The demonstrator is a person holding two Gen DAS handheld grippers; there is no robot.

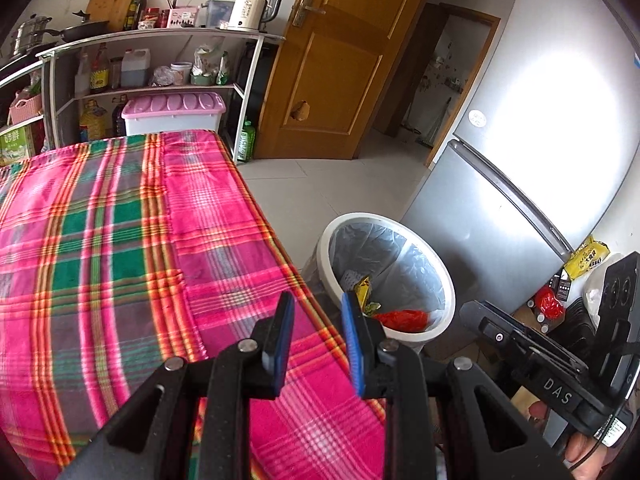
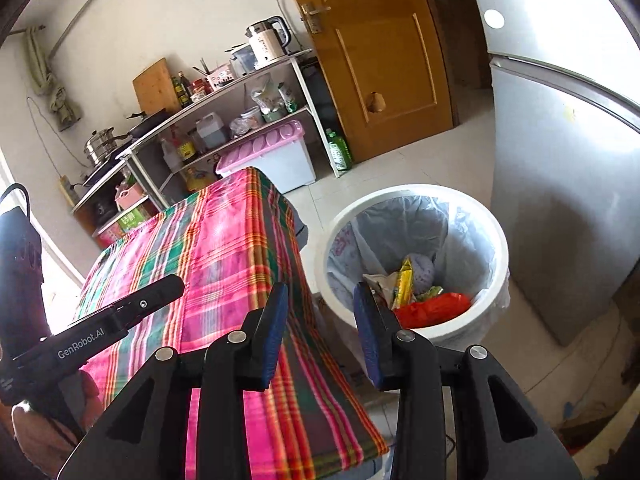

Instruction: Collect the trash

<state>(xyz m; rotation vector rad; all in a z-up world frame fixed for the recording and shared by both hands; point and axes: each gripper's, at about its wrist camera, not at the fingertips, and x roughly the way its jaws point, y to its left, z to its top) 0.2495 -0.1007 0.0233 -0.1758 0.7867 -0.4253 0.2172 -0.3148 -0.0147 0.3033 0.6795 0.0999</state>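
A white trash bin [image 1: 330, 240] [image 2: 400, 193] lined with a clear bag stands on the floor at the table's right edge. Inside lie a red wrapper [image 1: 404, 318] [image 2: 436, 307], a yellow wrapper [image 1: 362, 286] [image 2: 404, 280] and crumpled paper. My left gripper [image 1: 317, 298] hovers open over the table's right edge with nothing between its blue pads. My right gripper [image 2: 320, 288] is open too and holds nothing, with its right finger in front of the bin's near rim. The plaid pink-and-green tablecloth [image 1: 120, 240] [image 2: 224, 248] shows no trash on it.
A silver fridge [image 1: 500, 200] [image 2: 560, 200] stands just right of the bin. A wooden door [image 1: 328, 60] is open behind it. A kitchen shelf [image 1: 160, 36] with a kettle, bottles and a pink-lidded box [image 1: 174, 112] lines the far wall. Yellow and red bags [image 1: 588, 258] lie by the fridge.
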